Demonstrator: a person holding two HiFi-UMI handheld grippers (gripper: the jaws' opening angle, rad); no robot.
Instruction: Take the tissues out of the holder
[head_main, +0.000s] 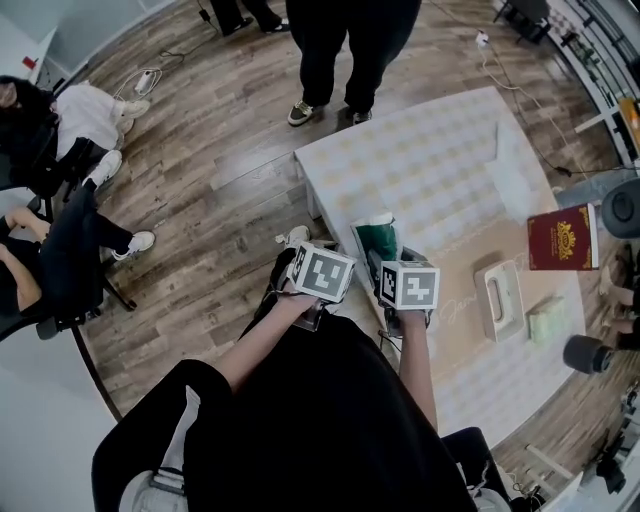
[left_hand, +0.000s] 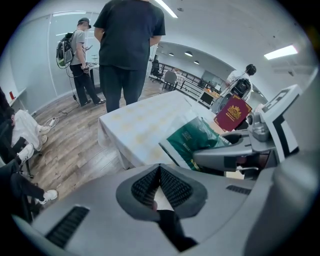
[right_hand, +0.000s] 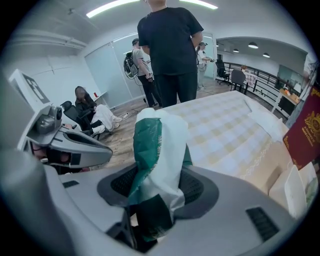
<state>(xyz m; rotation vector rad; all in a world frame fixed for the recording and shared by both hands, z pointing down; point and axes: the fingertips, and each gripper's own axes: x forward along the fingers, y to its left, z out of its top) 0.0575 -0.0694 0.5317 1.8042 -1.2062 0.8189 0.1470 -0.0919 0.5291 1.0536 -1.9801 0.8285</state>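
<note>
Two grippers hang close together just in front of the person, over the near edge of the table (head_main: 430, 160). The left gripper (left_hand: 160, 172) has its jaws brought together at the tips with nothing caught between them, and it hangs idle just beside the other. The right gripper (right_hand: 159, 177) is clamped on the tissue pack (right_hand: 157, 140). Its ribbed pads press the soft wrapper from both sides, so the pack stands up out of the jaws, clear of the table top.

Judging by that, the main part of the job looks done. The pack is out and well apart from the tissue holder (head_main: 498, 298), a pale beige box with a long slot in its top, which lies further out on the table toward the right. Whether anything is inside it cannot be made out. What seems left is to set the pack down and let go.

The pack is a soft plastic wrap, dark green and white, creased where the pads squeeze it. Just beside the holder lies a small pale green packet (head_main: 546, 320), and past it is a dark red book (head_main: 562, 238). Beyond the table's far edge a person in dark clothes (head_main: 350, 50) stands on the wood floor
</note>
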